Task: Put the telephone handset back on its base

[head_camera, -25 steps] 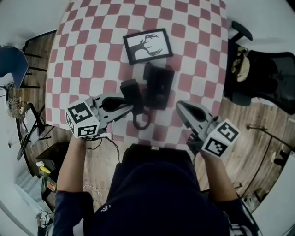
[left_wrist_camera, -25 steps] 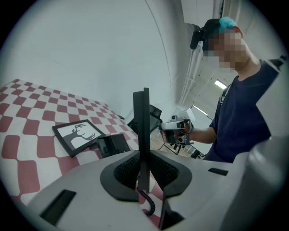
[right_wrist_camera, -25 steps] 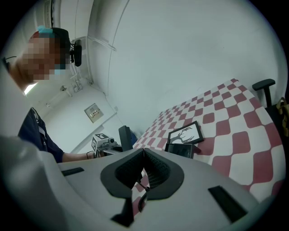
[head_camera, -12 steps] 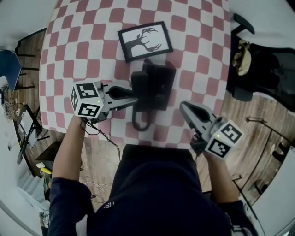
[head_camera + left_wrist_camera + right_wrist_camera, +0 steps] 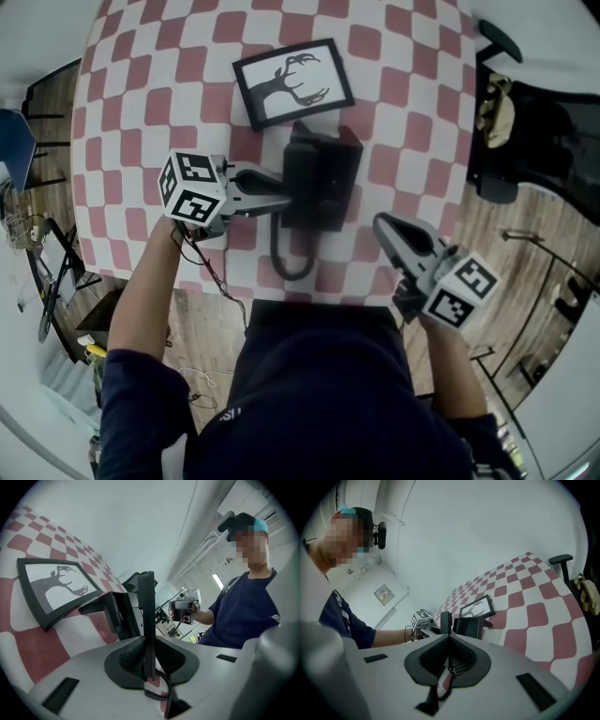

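Red-and-white checked table (image 5: 403, 84) | left gripper (image 5: 278, 190), jaws on the black handset (image 5: 298, 183), holds it against the left side of the telephone base (image 5: 330, 173) | cord (image 5: 281, 261) loops toward the near edge | framed antler picture (image 5: 293, 82) just beyond the base | right gripper (image 5: 384, 226) well apart, at the near right edge

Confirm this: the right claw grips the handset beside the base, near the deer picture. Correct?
No. The left claw grips the handset, as the left gripper view shows; the right claw holds nothing. The rest stands: the handset is beside the base, near the deer picture.
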`<control>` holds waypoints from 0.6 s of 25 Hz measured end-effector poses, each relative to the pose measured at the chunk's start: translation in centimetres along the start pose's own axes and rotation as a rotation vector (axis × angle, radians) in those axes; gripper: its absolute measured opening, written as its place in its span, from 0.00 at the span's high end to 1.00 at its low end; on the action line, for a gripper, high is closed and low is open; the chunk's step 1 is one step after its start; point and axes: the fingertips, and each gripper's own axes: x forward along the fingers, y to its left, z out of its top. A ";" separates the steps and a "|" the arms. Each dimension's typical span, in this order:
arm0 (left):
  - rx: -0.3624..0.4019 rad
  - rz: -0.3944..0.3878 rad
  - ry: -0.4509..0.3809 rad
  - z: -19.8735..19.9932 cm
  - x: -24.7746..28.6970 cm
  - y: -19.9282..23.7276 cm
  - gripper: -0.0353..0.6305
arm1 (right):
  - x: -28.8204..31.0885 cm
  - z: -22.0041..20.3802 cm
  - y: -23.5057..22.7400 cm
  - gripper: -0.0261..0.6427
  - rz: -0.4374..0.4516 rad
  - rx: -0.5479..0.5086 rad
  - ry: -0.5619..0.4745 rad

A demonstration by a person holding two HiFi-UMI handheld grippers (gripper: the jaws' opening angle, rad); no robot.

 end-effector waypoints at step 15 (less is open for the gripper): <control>-0.115 -0.047 0.039 -1.2 1.1 2.1 0.81 | 0.7 -0.5 -1.0 0.94 -0.001 0.030 0.017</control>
